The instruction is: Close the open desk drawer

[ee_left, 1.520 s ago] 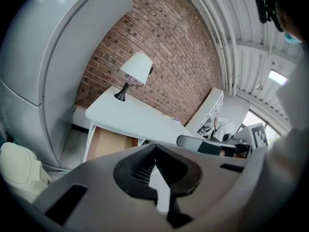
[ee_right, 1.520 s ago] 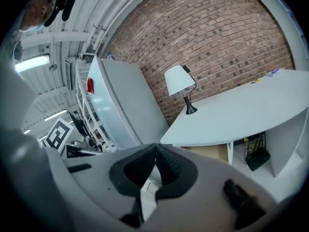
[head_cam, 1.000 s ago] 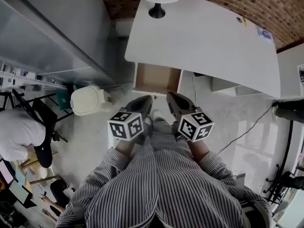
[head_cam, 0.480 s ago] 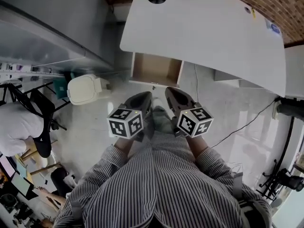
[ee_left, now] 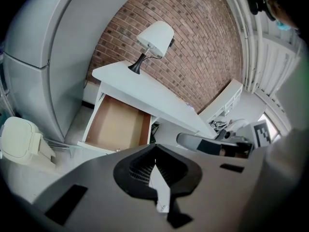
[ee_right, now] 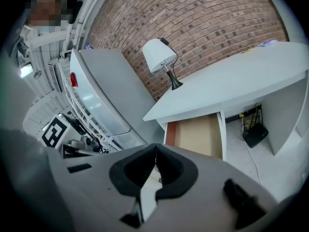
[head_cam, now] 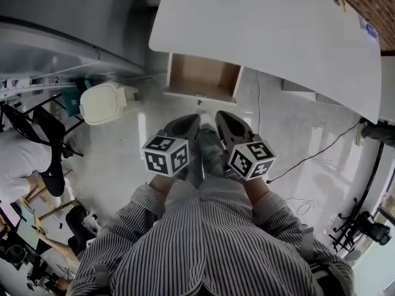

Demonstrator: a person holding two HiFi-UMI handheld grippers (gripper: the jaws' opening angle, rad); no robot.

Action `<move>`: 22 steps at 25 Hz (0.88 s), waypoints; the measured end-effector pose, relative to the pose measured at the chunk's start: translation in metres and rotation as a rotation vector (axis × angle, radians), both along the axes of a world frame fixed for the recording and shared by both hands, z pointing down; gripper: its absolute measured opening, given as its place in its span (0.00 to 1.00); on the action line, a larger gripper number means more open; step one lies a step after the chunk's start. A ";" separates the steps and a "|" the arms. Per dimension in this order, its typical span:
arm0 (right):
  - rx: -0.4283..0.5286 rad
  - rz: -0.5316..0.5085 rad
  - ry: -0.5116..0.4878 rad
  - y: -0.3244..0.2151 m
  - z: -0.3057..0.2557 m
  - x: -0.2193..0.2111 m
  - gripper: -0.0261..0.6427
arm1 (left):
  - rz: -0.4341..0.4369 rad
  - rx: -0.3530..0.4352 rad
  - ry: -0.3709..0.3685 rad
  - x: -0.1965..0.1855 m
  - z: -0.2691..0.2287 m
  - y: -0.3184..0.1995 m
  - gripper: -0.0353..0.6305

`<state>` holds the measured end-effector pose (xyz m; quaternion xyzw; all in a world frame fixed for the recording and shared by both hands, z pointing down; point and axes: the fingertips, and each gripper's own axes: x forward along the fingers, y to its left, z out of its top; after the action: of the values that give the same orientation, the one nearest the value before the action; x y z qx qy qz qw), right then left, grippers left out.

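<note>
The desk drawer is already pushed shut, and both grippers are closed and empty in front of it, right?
No: the drawer is pulled out, its bare bottom plain in the head view. The left gripper and right gripper are indeed closed and empty in front of it.

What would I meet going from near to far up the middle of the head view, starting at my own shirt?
Striped shirt → left gripper and right gripper, side by side at about the same depth, both shut → open drawer, its inside bare → white desk top.
</note>
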<state>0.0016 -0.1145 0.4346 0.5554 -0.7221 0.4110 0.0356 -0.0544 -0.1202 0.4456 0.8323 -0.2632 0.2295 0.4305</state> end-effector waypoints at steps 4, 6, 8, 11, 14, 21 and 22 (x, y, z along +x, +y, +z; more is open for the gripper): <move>0.018 -0.061 0.035 -0.004 0.010 0.000 0.06 | 0.020 -0.009 -0.004 0.010 0.020 -0.001 0.07; 0.020 -0.097 0.058 -0.003 0.018 0.000 0.06 | 0.016 -0.017 -0.004 0.014 0.030 -0.002 0.07; 0.009 -0.116 0.048 -0.003 0.030 0.000 0.06 | 0.017 -0.022 -0.008 0.016 0.041 -0.003 0.07; 0.003 -0.113 0.010 -0.004 0.046 -0.001 0.06 | 0.026 -0.025 -0.025 0.015 0.056 -0.002 0.07; -0.002 -0.112 -0.012 -0.009 0.060 -0.002 0.06 | 0.033 -0.038 -0.028 0.015 0.069 -0.002 0.07; -0.015 -0.114 -0.051 -0.010 0.095 -0.011 0.06 | 0.041 -0.067 -0.037 0.015 0.108 -0.005 0.07; -0.022 -0.112 -0.054 -0.008 0.101 -0.011 0.06 | 0.048 -0.067 -0.049 0.015 0.115 -0.006 0.07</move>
<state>-0.0099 -0.1228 0.5359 0.5023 -0.7481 0.4313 0.0452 -0.0394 -0.1258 0.5608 0.8176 -0.2457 0.2687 0.4461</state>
